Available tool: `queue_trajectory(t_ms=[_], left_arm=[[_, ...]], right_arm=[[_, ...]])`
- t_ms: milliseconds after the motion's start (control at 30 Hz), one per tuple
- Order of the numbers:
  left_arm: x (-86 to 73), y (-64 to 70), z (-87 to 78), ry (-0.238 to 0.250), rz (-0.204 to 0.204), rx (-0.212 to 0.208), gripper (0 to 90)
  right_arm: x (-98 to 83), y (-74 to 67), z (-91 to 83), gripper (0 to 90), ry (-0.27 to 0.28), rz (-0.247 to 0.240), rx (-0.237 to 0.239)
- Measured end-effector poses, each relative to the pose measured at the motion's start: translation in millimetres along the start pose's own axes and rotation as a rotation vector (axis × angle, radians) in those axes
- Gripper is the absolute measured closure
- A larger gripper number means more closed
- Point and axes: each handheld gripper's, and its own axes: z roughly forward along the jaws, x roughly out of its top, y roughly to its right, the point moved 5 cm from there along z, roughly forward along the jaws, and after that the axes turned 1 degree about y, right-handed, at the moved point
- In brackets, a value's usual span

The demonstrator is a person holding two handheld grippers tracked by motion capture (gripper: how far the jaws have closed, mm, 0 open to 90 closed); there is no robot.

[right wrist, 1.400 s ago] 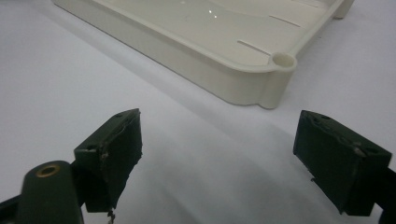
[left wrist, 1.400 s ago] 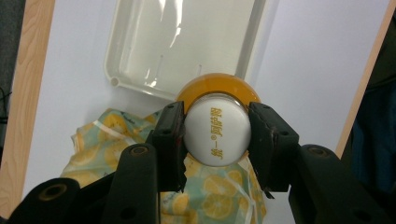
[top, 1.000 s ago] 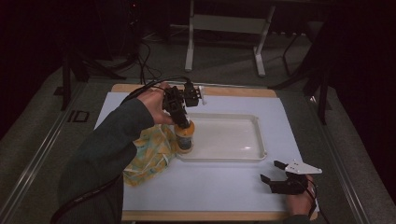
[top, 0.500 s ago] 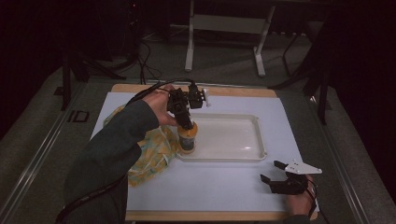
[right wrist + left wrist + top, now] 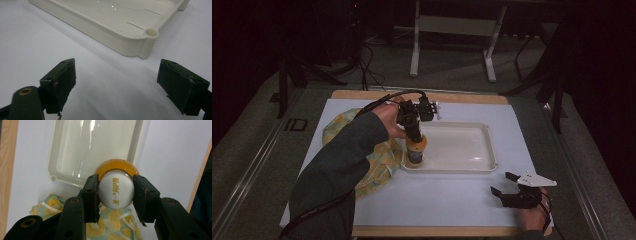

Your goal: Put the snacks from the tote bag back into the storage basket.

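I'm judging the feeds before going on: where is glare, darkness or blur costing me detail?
High view: room beyond the table is nearly black, everything dim and soft. Left gripper view: bright streaks of glare on the white tray; the bottle's white cap reads sharp. Right gripper view: the near jaws are blurred, with small highlights on the tray floor.

Gold Chinese characters, hardly legible, on bottle cap.

I see a glossy, smooth cream plastic tray catching highlights; the bottle has a smooth white cap with gold lettering over shiny amber plastic; the lemon-print cloth looks soft and matt; my left gripper pads are matt black, rough-edged; the white sheet is matt over a wooden table.
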Motion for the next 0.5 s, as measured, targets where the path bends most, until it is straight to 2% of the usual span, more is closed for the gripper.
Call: queue_trajectory(t_ms=[267, 500], left_arm=[[0.2, -0.8, 4.6, -0.002, -0.002, 0.0, 58.8], [-1.7, -1.7, 9.6, -0.022, -0.004, -0.001, 58.8]], right_arm=[[0.0, 0.0, 0.0, 15.1, 0.001, 0.002, 0.001], [0.0, 0.2, 0.1, 15.1, 0.0, 0.004, 0.002]])
